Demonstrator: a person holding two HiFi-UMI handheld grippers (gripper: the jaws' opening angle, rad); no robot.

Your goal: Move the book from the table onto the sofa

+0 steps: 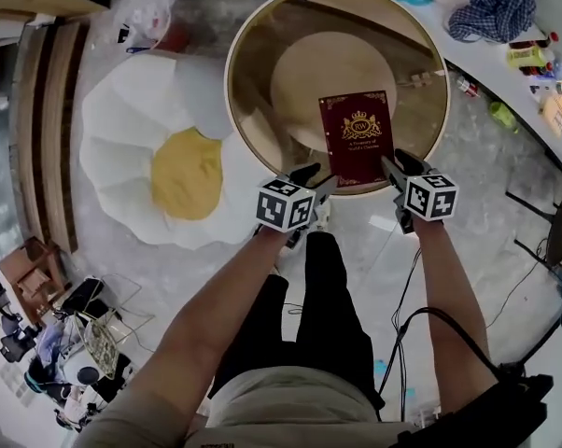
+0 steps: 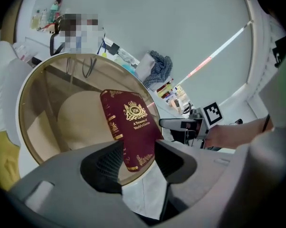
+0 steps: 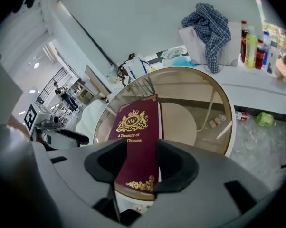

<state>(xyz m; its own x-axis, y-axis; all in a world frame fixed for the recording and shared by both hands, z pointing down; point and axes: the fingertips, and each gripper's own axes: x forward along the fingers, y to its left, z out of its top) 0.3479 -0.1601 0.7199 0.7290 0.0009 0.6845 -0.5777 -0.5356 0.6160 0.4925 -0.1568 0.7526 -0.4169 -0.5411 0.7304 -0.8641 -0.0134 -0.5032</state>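
Observation:
A dark red book [image 1: 358,136] with gold lettering lies flat on the round glass table [image 1: 229,82], near its front edge. My left gripper [image 1: 316,181] hangs open at the book's near left corner. My right gripper [image 1: 402,168] is open at the near right corner. In the left gripper view the book [image 2: 131,127] shows between the wide jaws of the left gripper [image 2: 138,163], and no pad presses on it. The right gripper view shows the book's near end [image 3: 138,137] in the gap of the right gripper [image 3: 140,165], also not gripped. The white and yellow egg-shaped sofa [image 1: 160,157] lies left of the table.
A white counter [image 1: 505,63] runs along the back right with a checked cloth [image 1: 491,6] and bottles [image 1: 528,56]. Wooden slats [image 1: 48,110] stand at the far left. Cluttered gear [image 1: 66,343] sits at the lower left. A black cable [image 1: 407,325] trails on the floor by my legs.

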